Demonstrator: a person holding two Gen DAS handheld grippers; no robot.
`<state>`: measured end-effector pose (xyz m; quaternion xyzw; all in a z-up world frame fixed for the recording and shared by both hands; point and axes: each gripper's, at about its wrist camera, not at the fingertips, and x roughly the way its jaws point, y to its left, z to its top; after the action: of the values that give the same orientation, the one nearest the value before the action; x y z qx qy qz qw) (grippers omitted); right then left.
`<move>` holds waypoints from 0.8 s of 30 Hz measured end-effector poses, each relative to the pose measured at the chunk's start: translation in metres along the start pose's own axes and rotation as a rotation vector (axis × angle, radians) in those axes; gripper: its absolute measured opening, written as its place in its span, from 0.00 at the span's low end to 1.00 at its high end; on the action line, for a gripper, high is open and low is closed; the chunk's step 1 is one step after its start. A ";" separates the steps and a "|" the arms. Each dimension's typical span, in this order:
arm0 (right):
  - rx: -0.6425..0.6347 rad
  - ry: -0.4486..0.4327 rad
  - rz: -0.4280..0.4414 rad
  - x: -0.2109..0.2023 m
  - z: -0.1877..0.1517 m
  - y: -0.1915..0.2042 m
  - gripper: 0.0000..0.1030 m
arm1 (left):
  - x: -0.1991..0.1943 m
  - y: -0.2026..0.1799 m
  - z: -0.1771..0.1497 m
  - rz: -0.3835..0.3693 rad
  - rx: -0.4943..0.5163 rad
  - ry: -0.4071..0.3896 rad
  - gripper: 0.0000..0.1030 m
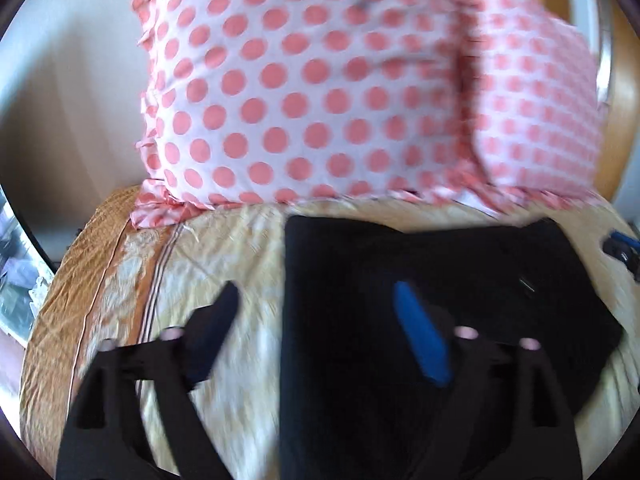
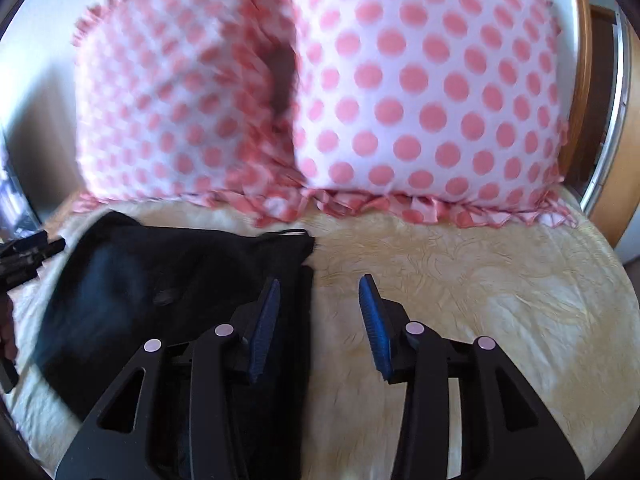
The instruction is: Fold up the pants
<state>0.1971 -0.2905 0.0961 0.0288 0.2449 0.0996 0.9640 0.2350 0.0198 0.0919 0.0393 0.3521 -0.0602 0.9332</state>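
- One pair of black pants (image 1: 440, 280), folded into a compact stack, lies flat on the cream bedspread (image 1: 224, 248), just in front of the pillows.
- Two pillows in white cases with pink dots: one (image 1: 304, 80) on the left, one (image 1: 532, 112) on the right, standing side by side against the headboard.
- Left gripper (image 1: 316, 328): jaws spread wide, nothing between them; one finger over the bedspread, the blue-padded one over the pants.
- Right gripper (image 2: 320, 304): jaws parted, empty, straddling the right edge of the pants.
- Two blue pads (image 2: 264, 332) line the right gripper's fingers.
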 end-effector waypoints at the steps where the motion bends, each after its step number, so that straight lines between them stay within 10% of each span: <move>1: -0.024 -0.002 0.019 -0.010 -0.008 0.009 0.47 | -0.011 -0.005 -0.009 -0.028 0.005 0.007 0.87; 7: -0.185 0.068 0.043 -0.012 -0.048 0.070 0.53 | -0.038 -0.046 -0.065 -0.203 0.025 0.069 0.90; 12: -0.251 0.158 -0.043 0.013 -0.070 0.088 0.55 | -0.006 -0.068 -0.088 -0.176 0.048 0.194 0.91; 21: -0.049 0.070 -0.002 -0.012 -0.078 0.069 0.60 | -0.016 -0.060 -0.088 -0.158 -0.025 0.140 0.97; 24: 0.004 -0.011 -0.020 -0.042 -0.092 0.071 0.90 | -0.057 -0.044 -0.103 -0.066 -0.027 0.018 0.98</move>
<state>0.1047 -0.2294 0.0424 0.0287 0.2403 0.0892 0.9662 0.1199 -0.0070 0.0511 0.0156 0.3623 -0.0858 0.9280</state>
